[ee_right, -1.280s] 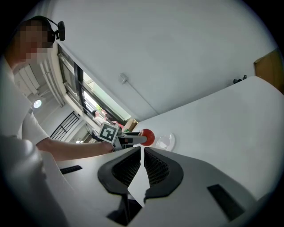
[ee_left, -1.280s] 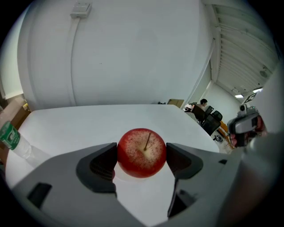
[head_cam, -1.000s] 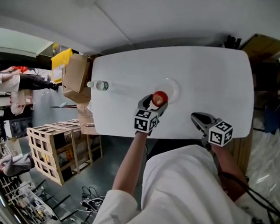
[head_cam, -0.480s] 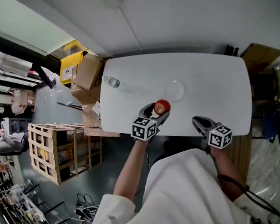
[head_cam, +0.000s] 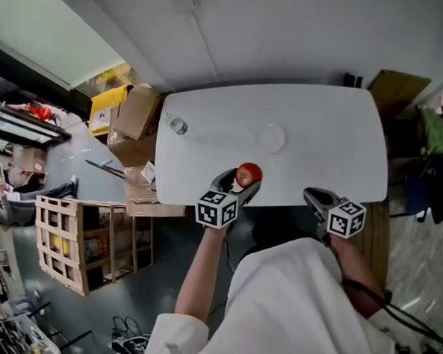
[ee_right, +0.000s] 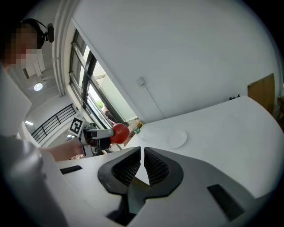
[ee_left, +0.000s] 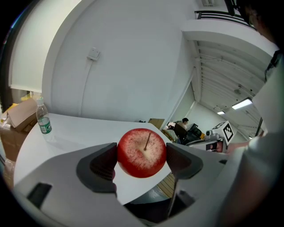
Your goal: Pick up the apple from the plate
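The red apple [head_cam: 248,174] sits between the jaws of my left gripper [head_cam: 242,180], lifted above the near edge of the white table [head_cam: 322,126]. In the left gripper view both pads press on the apple [ee_left: 142,152], stem toward the camera. The empty white plate [head_cam: 271,137] lies on the table beyond it, also seen as a plate [ee_right: 177,138] in the right gripper view. My right gripper [head_cam: 315,198] hovers at the table's near right edge, its jaws nearly touching with nothing between them [ee_right: 142,166]. From there the apple [ee_right: 120,133] shows at the left.
A clear water bottle [head_cam: 177,125] lies at the table's far left; it appears as a bottle [ee_left: 43,120] in the left gripper view. Cardboard boxes [head_cam: 135,115] and a wooden crate [head_cam: 83,239] stand on the floor to the left. A brown board [head_cam: 392,86] leans at the right.
My left gripper has lifted the apple off the plate and drawn it toward the table's near edge. The right gripper has pulled back a little too.
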Motion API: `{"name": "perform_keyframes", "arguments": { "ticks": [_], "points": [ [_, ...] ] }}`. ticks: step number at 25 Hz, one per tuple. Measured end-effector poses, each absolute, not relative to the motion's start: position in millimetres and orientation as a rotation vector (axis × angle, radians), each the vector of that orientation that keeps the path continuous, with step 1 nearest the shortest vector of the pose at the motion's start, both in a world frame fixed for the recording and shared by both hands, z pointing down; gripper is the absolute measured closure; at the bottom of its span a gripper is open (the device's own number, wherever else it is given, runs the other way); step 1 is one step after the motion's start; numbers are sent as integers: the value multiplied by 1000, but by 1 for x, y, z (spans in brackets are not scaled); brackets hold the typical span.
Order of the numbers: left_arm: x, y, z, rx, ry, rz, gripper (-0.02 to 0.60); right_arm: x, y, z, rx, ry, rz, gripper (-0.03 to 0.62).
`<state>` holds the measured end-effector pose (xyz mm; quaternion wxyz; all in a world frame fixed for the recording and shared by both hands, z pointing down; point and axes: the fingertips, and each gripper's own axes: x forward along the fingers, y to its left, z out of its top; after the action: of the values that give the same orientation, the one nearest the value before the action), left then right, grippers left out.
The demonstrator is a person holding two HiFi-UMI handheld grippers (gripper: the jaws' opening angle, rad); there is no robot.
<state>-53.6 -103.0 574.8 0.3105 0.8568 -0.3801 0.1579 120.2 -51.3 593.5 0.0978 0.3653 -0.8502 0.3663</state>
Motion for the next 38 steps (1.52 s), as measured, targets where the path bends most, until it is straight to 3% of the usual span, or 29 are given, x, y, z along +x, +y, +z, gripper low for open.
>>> {"name": "perform_keyframes", "arguments": {
  "ticks": [38],
  "points": [
    [-11, -45, 555, 2175, -1166, 304, 235, 181, -53, 561, 972, -2642, 866, 551]
  ]
}}
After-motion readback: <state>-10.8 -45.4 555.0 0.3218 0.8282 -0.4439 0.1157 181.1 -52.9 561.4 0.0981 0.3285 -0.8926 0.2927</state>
